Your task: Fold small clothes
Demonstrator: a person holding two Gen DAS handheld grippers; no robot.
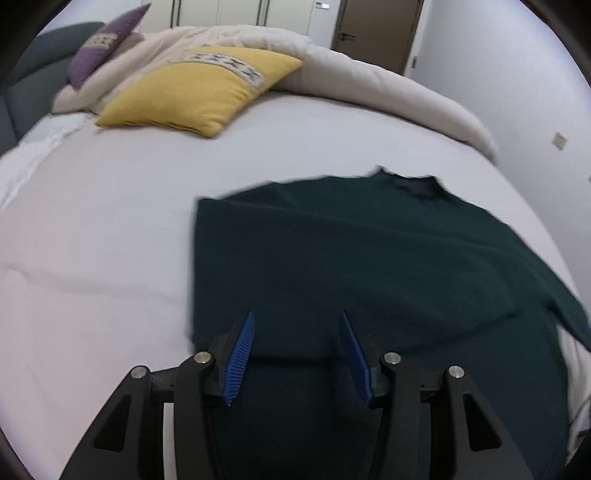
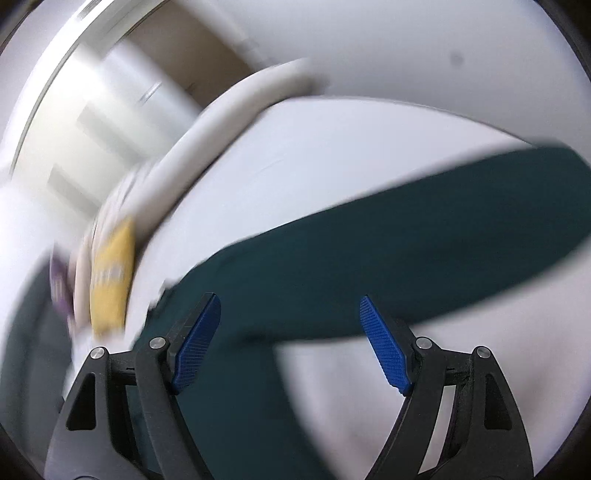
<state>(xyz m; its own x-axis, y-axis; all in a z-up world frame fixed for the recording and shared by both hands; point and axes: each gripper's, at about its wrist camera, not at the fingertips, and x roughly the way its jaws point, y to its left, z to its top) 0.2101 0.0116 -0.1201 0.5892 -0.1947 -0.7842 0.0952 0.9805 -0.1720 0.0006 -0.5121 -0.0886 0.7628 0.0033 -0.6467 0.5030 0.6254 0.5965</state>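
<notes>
From the left wrist camera, the left gripper (image 1: 297, 354) hangs over the near edge of a dark green garment (image 1: 369, 266), its blue-padded jaws parted with only cloth showing below them and nothing pinched between. The garment lies spread flat on the pale sheet of the bed (image 1: 110, 240), right of centre, its collar at the far end and one side running off to the right. Further back a yellow cushion (image 1: 199, 90) rests against a rumpled beige duvet (image 1: 369, 77), with a purple cushion (image 1: 103, 48) off to the far left beside a dark headboard (image 1: 33, 74), and a brown door (image 1: 380, 29) stands at the far wall. Over to the right wrist camera, and everything is smeared and tilted: the right gripper (image 2: 290, 343) has its jaws spread wide, gripping nothing, above a long band of the same green cloth (image 2: 406, 251) that sweeps from lower left up to the right across the white sheet. The yellow cushion (image 2: 110, 280) shows as a blur at the left.
</notes>
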